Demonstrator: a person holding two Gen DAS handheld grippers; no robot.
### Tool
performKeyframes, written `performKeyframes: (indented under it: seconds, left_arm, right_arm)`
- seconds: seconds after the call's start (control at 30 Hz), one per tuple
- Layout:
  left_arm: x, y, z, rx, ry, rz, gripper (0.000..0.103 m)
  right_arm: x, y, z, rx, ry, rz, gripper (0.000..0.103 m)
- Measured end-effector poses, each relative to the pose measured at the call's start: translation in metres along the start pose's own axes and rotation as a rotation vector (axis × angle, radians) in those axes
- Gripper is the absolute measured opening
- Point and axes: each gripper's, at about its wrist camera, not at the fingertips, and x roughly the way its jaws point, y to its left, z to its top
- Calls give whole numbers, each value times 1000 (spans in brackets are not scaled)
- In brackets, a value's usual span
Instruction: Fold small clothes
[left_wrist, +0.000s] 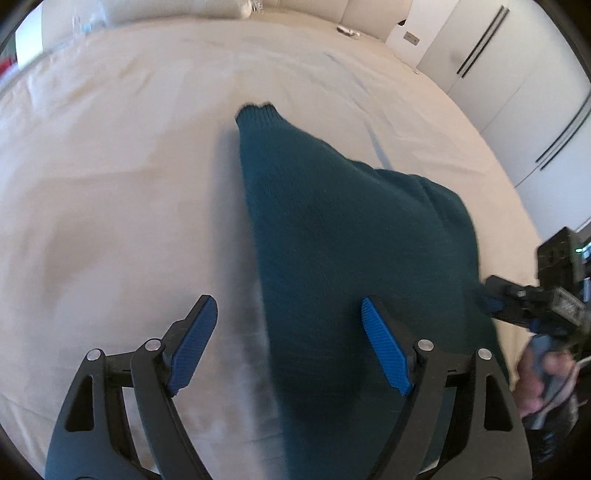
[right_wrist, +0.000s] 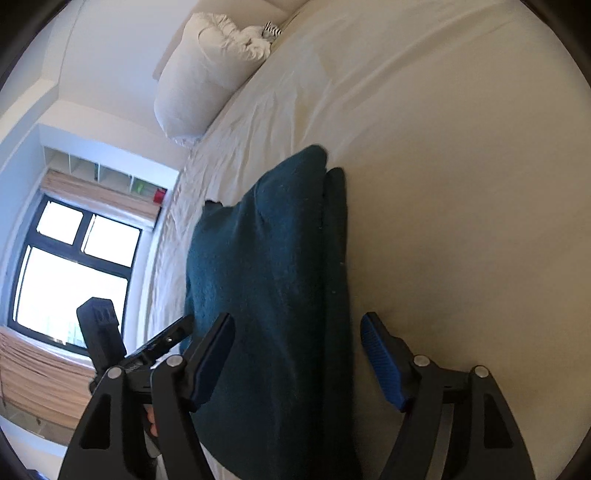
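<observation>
Left wrist view: found the teal knit sweater (left_wrist: 332, 221) stretched over the cream sheet of the bed (left_wrist: 110, 184), long axis running straight away from the tongs, from the near edge of the bed toward the head end. Noted a narrow ribbed end (left_wrist: 256, 110) farthest out and the broad bulk nearest. Saw the left tongs (left_wrist: 287, 301) released and spread wide, nothing pinched between the blue pads. Placed one finger over bare sheet and the other over the knit, so straddling the sweater's left long edge. Spotted the right tongs (left_wrist: 495, 302) at the opposite long edge, a hand (left_wrist: 543, 380) behind them.

Checked the right wrist view next: met the same garment (right_wrist: 266, 277) again running lengthwise away, a darker under-layer (right_wrist: 336, 240) peeking out along the side toward the middle of the bed. Saw the right tongs (right_wrist: 298, 317) likewise released, wide apart, one finger above the knit and one above the sheet, with that layered edge between. Could not tell whether any pad brushed the cloth; none pressed on it. Glimpsed the left tongs (right_wrist: 173, 334) close by, on the side toward the window (right_wrist: 74, 277), and a rolled white duvet (right_wrist: 195, 85) well apart at the head end.

Judged both hands about equally near, each at its own long edge of the near end. Reckoned the coming grasp would hinge on that lengthwise lie: a fold would carry the near end away along the axis.
</observation>
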Motion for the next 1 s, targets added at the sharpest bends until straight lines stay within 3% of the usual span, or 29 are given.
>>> performKeyframes:
  seconds: [0.13,0.23,0.37,0.5,0.73,1.0]
  left_arm:
    - [10,11,0,-105,88,-170,62]
    - [19,15,1,-120,113,-194,58]
    - [19,10,3,-117,124,-183,47]
    - [8,-7,6,-49,121,-127,34]
    - [-25,-7,3,-60,85,-137,30]
    - [-123,30,-19,-26,-12,-78,31]
  right_arm:
    - [7,-2,4,29,33,33,73]
    - [11,-4,5,31,54,0,60]
    - [11,-2,5,31,72,-43,40]
    - [9,19,1,-31,52,-140,29]
    - [-11,76,-13,-144,0,-205,25]
    - [-5,156,-53,-246,24,-106,25]
